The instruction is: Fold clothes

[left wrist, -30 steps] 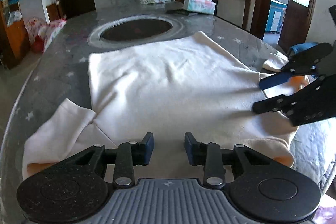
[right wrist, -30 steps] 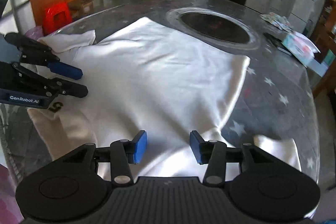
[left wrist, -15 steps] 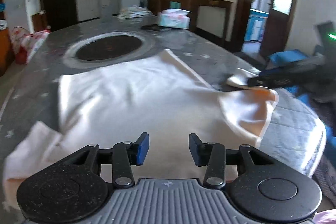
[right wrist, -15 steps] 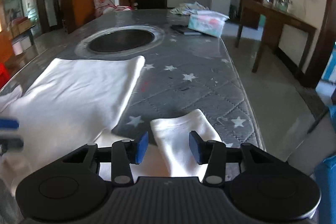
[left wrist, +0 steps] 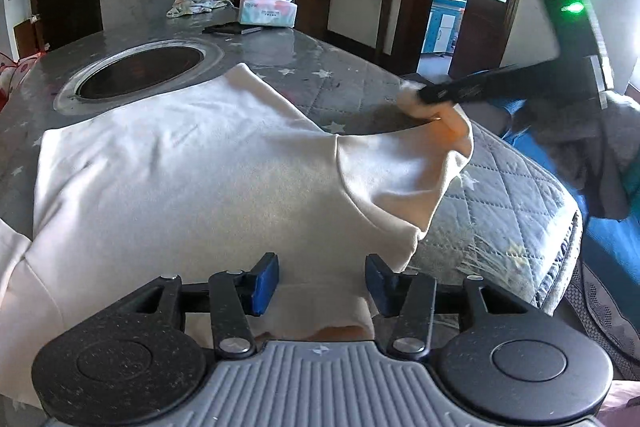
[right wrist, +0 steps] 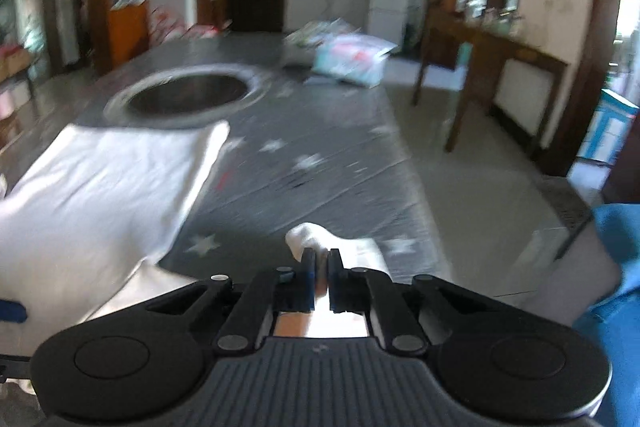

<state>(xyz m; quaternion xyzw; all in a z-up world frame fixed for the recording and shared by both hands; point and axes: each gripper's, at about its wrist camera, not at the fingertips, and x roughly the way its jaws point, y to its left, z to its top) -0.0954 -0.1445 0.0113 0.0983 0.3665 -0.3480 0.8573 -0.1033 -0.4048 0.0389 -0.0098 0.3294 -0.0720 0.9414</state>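
Left wrist view shows the cream sweatshirt spread flat over the middle of the frame on the grey star-quilted surface, its hem toward the dark round inset at upper left and its collar end at the bottom, under the left tongs, which hang released with blue pads wide apart just above the cloth. At right of the frame the right sleeve is lifted off the surface, its cuff pinched in the right tongs; the right wrist view confirms those tongs are clenched on the cuff, a tuft of white cloth poking out ahead of the pads, though that picture is smeared with motion. I judge the garment light, soft and limp: it sags between the held point and the body, so it will drape rather than hold a line, and it is best taken at a firm edge such as cuff, shoulder seam or hem, then laid down slowly to avoid bunching. A tissue pack sits well apart at the top. Half a second ago the right tongs stood open on either side of the cuff lying flat on the surface; now they have closed and raised it. The left tongs have stayed open over the collar end.
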